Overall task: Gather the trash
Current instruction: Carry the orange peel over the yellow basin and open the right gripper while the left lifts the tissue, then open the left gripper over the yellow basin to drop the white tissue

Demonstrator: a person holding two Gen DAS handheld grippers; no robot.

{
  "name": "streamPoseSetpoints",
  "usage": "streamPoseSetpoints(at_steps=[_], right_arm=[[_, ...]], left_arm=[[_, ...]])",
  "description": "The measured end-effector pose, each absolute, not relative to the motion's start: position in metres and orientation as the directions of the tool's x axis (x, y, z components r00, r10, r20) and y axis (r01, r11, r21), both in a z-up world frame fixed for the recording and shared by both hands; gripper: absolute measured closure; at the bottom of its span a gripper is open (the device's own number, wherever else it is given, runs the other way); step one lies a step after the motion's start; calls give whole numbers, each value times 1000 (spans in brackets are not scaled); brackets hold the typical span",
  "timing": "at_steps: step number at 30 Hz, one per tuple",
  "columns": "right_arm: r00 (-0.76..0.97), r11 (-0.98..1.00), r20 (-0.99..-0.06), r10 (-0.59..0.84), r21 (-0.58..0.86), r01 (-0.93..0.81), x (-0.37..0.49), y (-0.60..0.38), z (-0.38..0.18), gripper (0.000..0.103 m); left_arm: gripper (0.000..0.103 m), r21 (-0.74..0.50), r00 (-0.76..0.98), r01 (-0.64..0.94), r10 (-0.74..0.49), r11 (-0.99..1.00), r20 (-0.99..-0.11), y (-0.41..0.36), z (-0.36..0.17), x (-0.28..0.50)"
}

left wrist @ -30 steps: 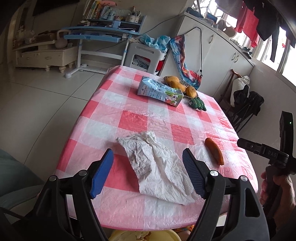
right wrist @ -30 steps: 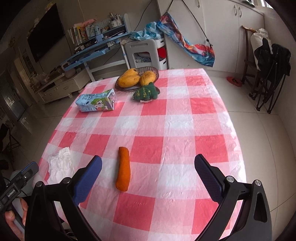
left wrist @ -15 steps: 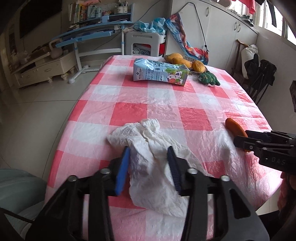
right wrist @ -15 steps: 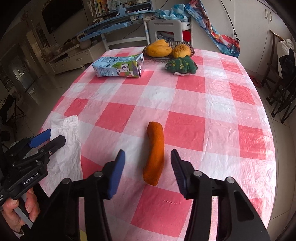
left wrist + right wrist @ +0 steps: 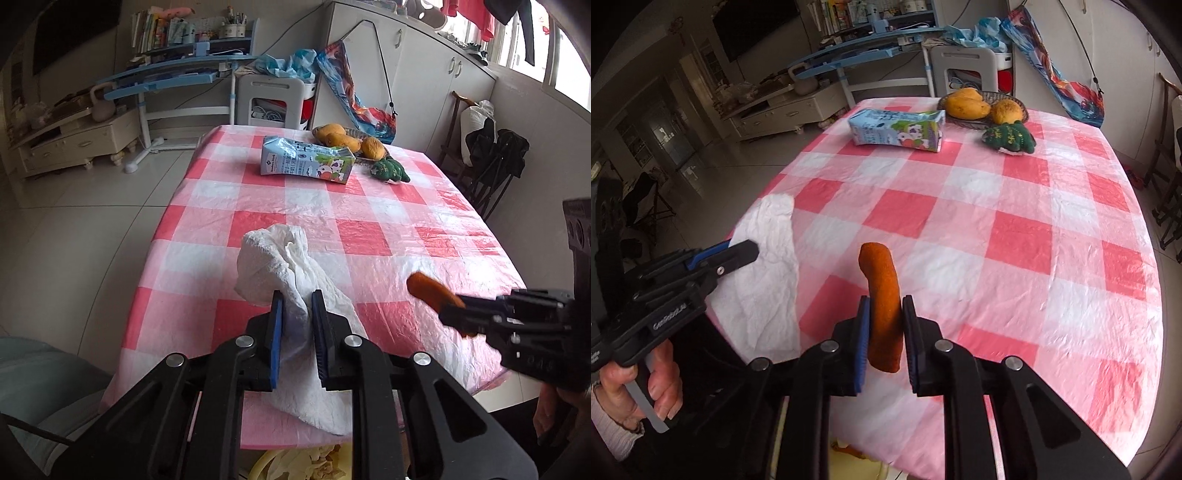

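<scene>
My left gripper point(image 5: 297, 314) is shut on a crumpled white paper towel point(image 5: 284, 266) and holds it off the near edge of the table point(image 5: 369, 221); the towel hangs down between the jaws. It also shows in the right wrist view point(image 5: 768, 266). My right gripper point(image 5: 885, 317) is shut on an orange carrot-like piece point(image 5: 882, 295) and holds it above the checked cloth; it also shows in the left wrist view point(image 5: 432, 295). A crushed milk carton point(image 5: 306, 164) lies on its side at the far end.
A basket of mangoes point(image 5: 347, 140) and a green plush toy point(image 5: 391, 170) sit beyond the carton. A yellow bin point(image 5: 295, 465) with paper in it stands below the near table edge. Folding chairs point(image 5: 495, 162) stand to the right.
Both grippers closed from wide open: the left on the paper towel, the right on the orange piece. Both things have been lifted off the cloth.
</scene>
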State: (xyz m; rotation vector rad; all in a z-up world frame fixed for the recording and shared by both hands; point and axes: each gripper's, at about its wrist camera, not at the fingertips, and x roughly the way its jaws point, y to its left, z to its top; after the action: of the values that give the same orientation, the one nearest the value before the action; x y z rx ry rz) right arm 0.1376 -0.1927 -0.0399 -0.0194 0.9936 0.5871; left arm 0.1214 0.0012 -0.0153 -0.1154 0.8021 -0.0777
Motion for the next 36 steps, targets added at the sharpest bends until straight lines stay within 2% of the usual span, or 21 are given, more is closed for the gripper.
streamPoseSetpoints(at_steps=[5, 12, 13, 14, 16, 17, 20, 22, 27, 32, 33, 36], right_arm=[[316, 782, -814, 488, 247, -572, 77, -164, -50, 85], [216, 733, -867, 450, 220, -644, 26, -145, -70, 83], [223, 738, -864, 452, 221, -638, 24, -147, -69, 76], [236, 744, -856, 459, 225, -630, 23, -149, -67, 63], [290, 763, -829, 479, 229, -605, 23, -158, -57, 49], [314, 772, -814, 488, 236, -590, 24, -162, -53, 46], [376, 799, -766, 521, 283, -531, 31, -179, -41, 44], [428, 820, -736, 524, 301, -487, 36, -190, -34, 37], [534, 863, -680, 503, 356, -360, 50, -219, -24, 28], [580, 866, -652, 488, 442, -233, 60, -247, -26, 28], [588, 868, -650, 482, 446, -218, 59, -250, -26, 28], [610, 883, -652, 451, 423, -202, 58, -249, -24, 27]], left_arm=[[88, -129, 700, 6, -96, 992, -708, 12, -8, 100], [88, -121, 707, 16, -97, 992, -701, 16, 3, 68], [88, -123, 706, 17, -99, 992, -701, 17, 3, 64], [88, -124, 704, 20, -102, 992, -703, 17, 3, 59], [88, -123, 697, 27, -107, 992, -709, 16, 3, 50], [88, -121, 692, 33, -110, 992, -713, 15, 2, 45], [88, -115, 673, 61, -126, 992, -729, 9, -2, 31], [88, -109, 652, 90, -142, 990, -745, 2, -5, 22], [88, -64, 525, 242, -186, 968, -831, -28, -29, 0], [86, 2, 510, 301, -159, 954, -845, -45, -36, -11], [80, -2, 533, 289, -162, 957, -831, -42, -31, -11], [43, -22, 639, 206, -151, 978, -754, -25, -9, -7]])
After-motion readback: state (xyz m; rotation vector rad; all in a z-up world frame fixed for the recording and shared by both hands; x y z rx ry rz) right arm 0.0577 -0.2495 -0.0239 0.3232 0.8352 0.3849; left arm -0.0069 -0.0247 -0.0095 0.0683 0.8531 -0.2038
